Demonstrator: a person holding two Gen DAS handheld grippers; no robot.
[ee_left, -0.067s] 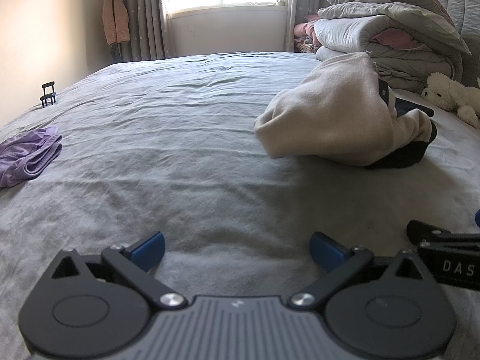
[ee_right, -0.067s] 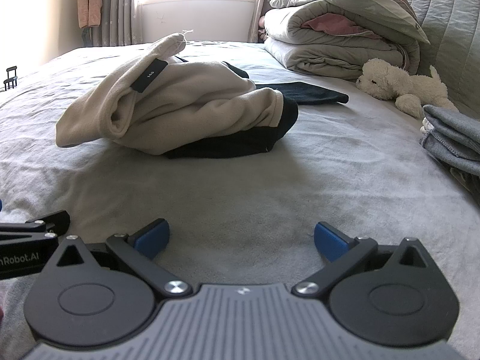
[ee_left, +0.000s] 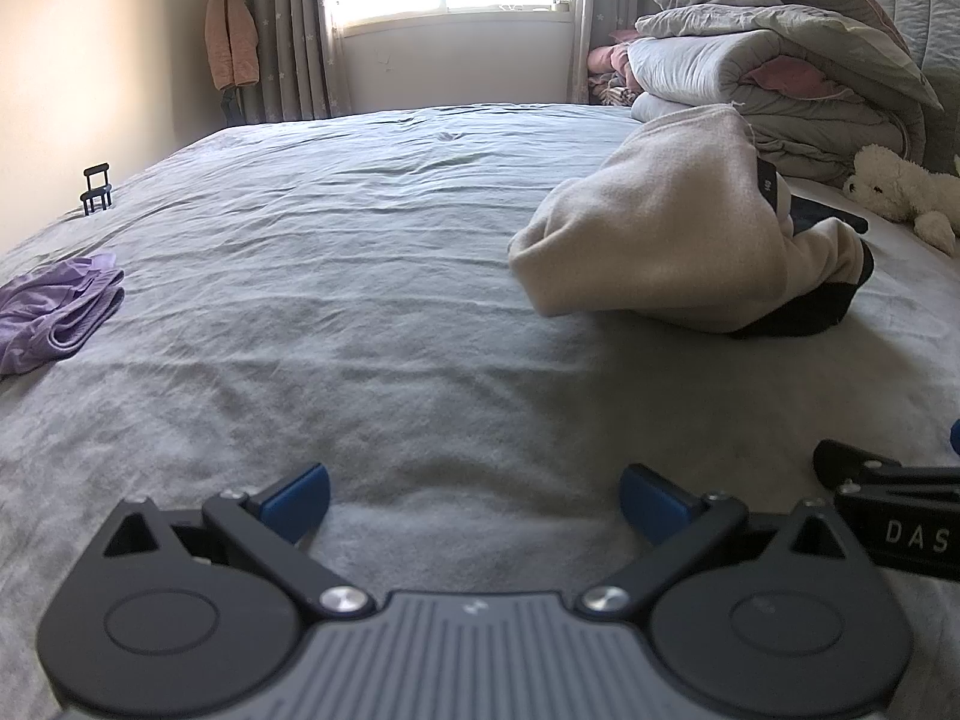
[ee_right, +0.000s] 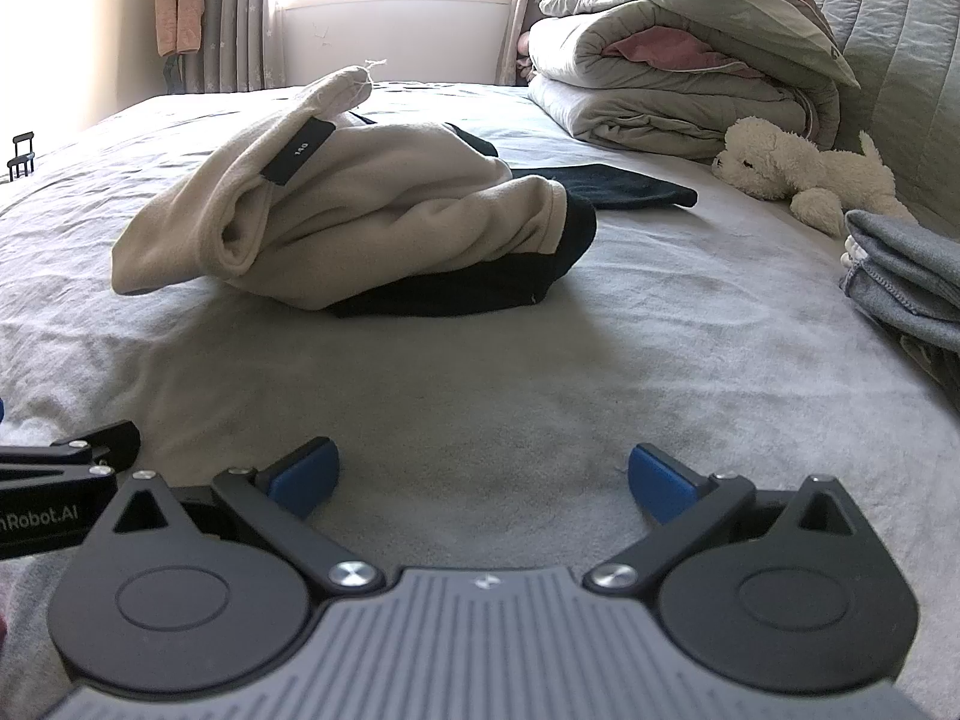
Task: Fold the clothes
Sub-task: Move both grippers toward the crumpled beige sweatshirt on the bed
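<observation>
Nothing has shifted since the earlier frame; both views match it. At left of the left wrist view, a lilac garment (ee_left: 57, 309) lies folded on the grey bed sheet (ee_left: 372, 276). The left gripper (ee_left: 474, 495) stands fully open over bare sheet, holding nothing. Right of centre, a beige fleece garment (ee_left: 666, 240) sits heaped, unfolded, over a black garment (ee_right: 480, 291). The right gripper (ee_right: 483, 477) is likewise spread wide and empty, well short of the heap. At the right edge of the right wrist view, grey folded clothes (ee_right: 906, 276) are stacked. Judgement: some items done; the beige and black pieces remain.
</observation>
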